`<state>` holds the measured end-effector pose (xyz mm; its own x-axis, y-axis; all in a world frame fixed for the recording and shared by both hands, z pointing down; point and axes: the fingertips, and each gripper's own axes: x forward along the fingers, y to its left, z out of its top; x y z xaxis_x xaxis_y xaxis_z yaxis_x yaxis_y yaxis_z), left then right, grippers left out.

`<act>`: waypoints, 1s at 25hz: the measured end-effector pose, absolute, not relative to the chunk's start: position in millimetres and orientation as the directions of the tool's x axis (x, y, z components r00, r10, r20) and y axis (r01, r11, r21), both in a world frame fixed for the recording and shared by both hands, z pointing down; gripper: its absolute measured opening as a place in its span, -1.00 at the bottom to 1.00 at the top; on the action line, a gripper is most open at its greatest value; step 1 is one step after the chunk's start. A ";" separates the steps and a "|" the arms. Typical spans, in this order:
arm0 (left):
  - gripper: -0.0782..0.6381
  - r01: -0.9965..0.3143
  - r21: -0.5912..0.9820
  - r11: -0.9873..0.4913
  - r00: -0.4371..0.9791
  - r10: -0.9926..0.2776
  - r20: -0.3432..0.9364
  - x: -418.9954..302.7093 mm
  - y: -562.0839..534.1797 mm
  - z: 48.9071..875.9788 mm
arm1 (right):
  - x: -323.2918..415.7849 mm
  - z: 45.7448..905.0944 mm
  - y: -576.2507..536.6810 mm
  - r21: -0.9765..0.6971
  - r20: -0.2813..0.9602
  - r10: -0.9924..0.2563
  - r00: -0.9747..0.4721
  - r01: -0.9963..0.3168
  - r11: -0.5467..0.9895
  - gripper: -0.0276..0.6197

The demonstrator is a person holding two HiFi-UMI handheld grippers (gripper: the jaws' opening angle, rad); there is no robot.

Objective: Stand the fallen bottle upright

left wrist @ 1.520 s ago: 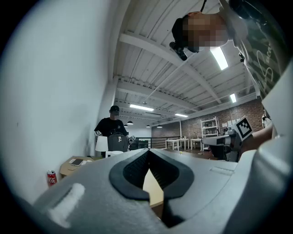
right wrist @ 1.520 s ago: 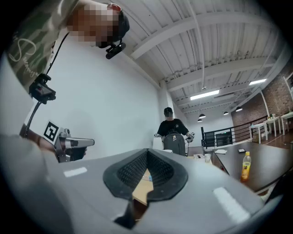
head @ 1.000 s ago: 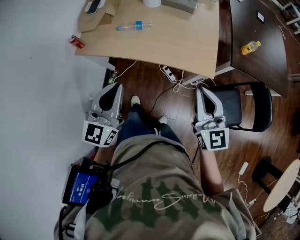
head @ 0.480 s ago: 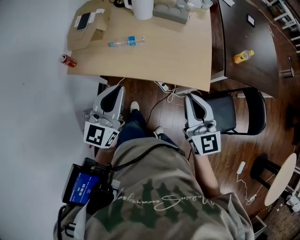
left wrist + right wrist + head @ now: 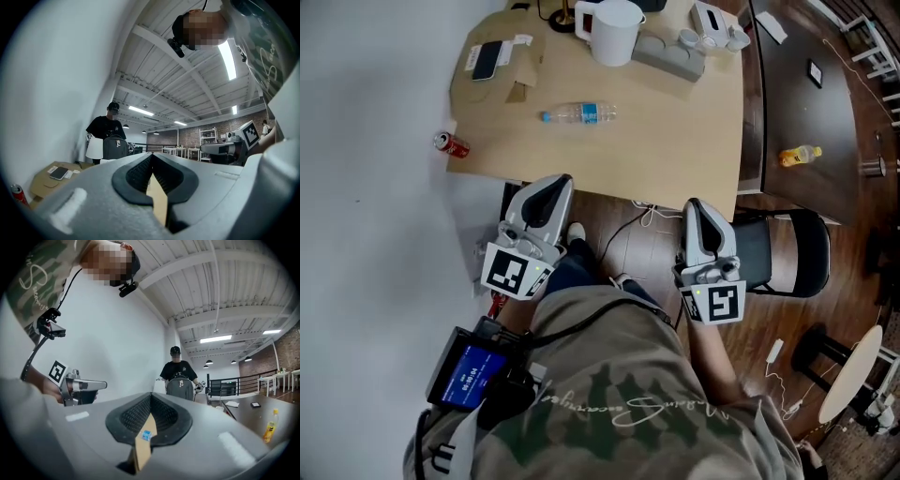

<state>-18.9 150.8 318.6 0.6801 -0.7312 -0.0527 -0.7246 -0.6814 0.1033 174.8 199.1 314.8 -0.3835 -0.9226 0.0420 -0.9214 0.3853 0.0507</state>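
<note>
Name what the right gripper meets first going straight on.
Probably the table's near edge; if the right gripper clears it, the lying bottle beyond, seen between its tips. Height is unclear.

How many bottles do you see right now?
2: a clear bottle lying on the light table, a yellow bottle on the dark table. Others may be hidden.

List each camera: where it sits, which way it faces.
Head view: on the head, steeply down at table, lying bottle, left tool, right tool, own shirt, legs.
Left gripper view: on left tool, level along shut jaws toward table; shirt at right.
Right gripper view: on right tool, level along shut jaws toward bottle; shirt at left.
Both gripper views share the bystander with backpack.
</note>
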 end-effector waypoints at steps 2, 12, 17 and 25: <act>-0.77 -0.725 0.104 -0.680 0.678 -0.732 -0.063 -32.0 136.9 314.5 | 165.9 315.5 184.9 0.050 0.053 -0.925 -0.377 -0.924 0.379 -0.91; -0.77 -0.726 0.134 -0.674 0.669 -0.738 -0.090 -99.5 86.7 322.7 | 108.9 318.3 133.0 0.081 0.097 -0.929 -0.357 -0.927 0.365 -0.91; -0.77 -0.729 0.141 -0.669 0.664 -0.742 -0.090 -114.8 78.1 326.5 | 95.4 316.9 125.5 0.076 0.096 -0.925 -0.368 -0.924 0.375 -0.91; -0.77 -0.739 0.159 -0.655 0.650 -0.755 -0.092 -132.5 68.2 332.1 | 90.8 325.9 113.9 0.086 0.141 -0.926 -0.350 -0.927 0.364 -0.91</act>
<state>-132.5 68.2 332.1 0.6496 -0.7547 -0.0921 -0.7385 -0.6552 0.1592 90.8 113.9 325.9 -0.3504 -0.9259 0.1414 -0.9274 0.3641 0.0861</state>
